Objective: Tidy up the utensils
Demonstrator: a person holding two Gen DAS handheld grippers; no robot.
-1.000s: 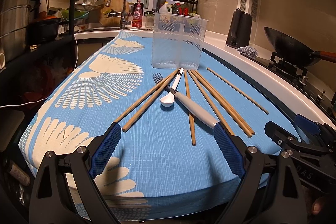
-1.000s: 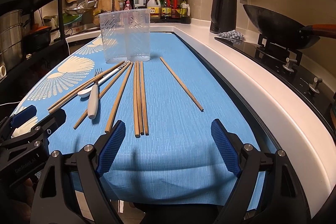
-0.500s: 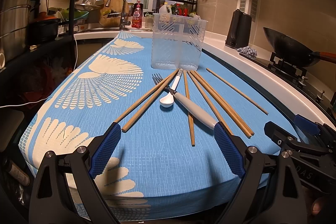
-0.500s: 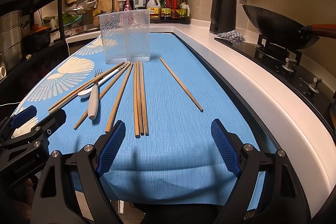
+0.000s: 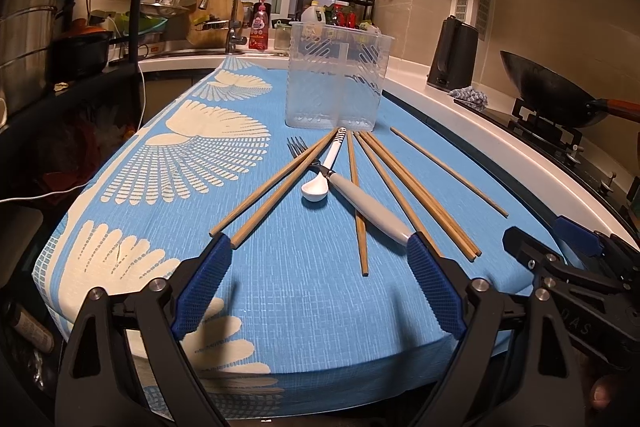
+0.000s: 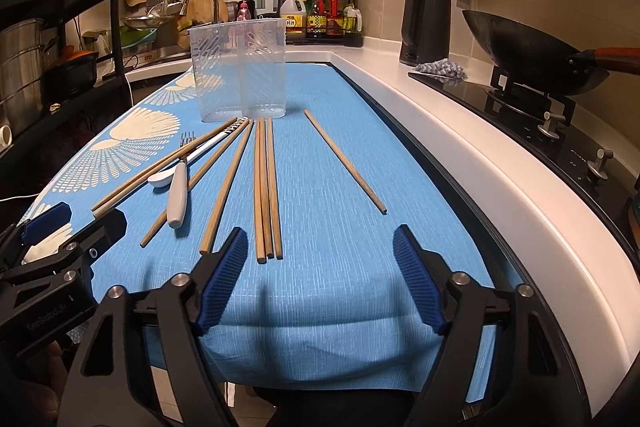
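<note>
Left gripper (image 5: 318,281) wide, jaws closing, nothing between pads. Right gripper (image 6: 318,277) narrower, jaws closing, also empty, near edge of blue tablecloth (image 6: 340,287). Clear utensil holder (image 6: 240,67) upright at 12 o'clock. Chopsticks (image 6: 266,187) fanned, long axes 6-to-12, far ends toward holder. Fork (image 5: 360,205) handle toward 5 o'clock, tines 11. Spoon (image 5: 324,171) bowl toward 7 o'clock.

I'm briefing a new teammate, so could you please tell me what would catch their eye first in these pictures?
First, the fan of wooden chopsticks spread across the blue patterned tablecloth, with a white-handled fork and a white spoon lying among them. Behind stands the empty clear plastic utensil holder. To the right, a black wok sits on the stove.
</note>
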